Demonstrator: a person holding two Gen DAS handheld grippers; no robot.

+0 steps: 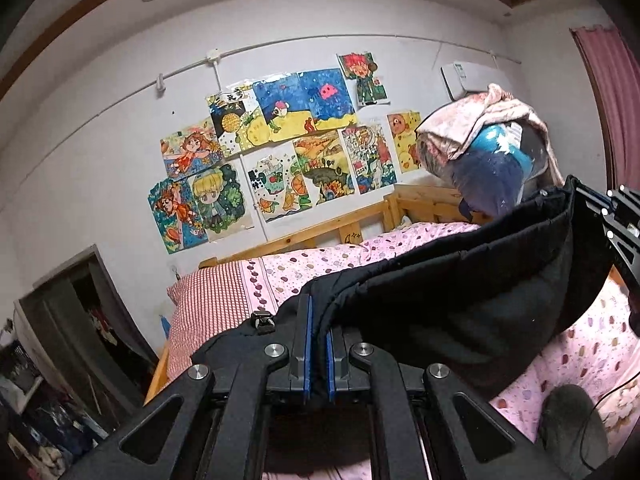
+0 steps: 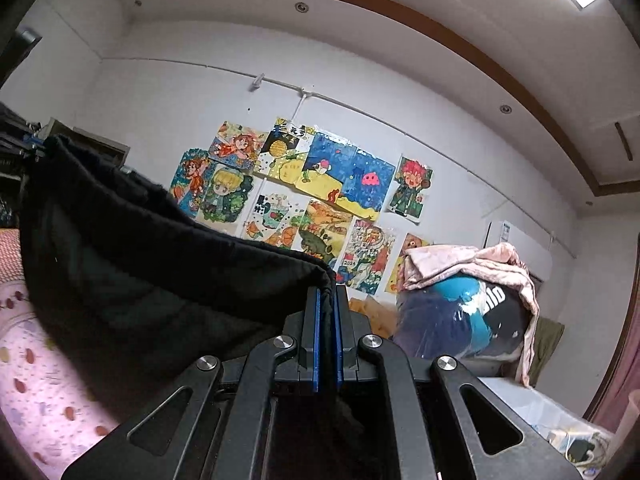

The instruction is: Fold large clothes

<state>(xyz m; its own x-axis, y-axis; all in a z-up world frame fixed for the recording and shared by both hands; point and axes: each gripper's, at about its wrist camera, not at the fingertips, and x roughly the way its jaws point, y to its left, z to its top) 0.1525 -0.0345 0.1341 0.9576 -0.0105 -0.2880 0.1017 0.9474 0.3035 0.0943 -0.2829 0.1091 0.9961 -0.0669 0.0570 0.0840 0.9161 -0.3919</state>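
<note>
1. The left gripper (image 1: pixel 318 320) has its blue-padded jaws pressed together on the edge of a black padded garment (image 1: pixel 460 296), the fabric pinched between the pads; a small metal clip hangs on the cloth just beside the left finger.
2. The right gripper (image 2: pixel 328 308) is likewise clamped on the same black padded garment (image 2: pixel 140 264) — a gathered fold of the hem is caught between its blue pads.
3. The garment hangs stretched between the two grippers, sagging in the middle, lifted above a bed with a pink spotted sheet (image 1: pixel 580 364).
4. In the left wrist view the right gripper's black frame shows at the far right edge, holding the other end of the cloth.
5. A red-checked pillow (image 1: pixel 208 304) lies at the bed's left end against the wooden bed frame (image 1: pixel 320 228).
6. Behind, children's drawings (image 2: pixel 320 200) cover the white wall — beside them a pile of bagged bedding (image 2: pixel 468 308) topped with a pink blanket, under an air conditioner (image 1: pixel 472 78).
</note>
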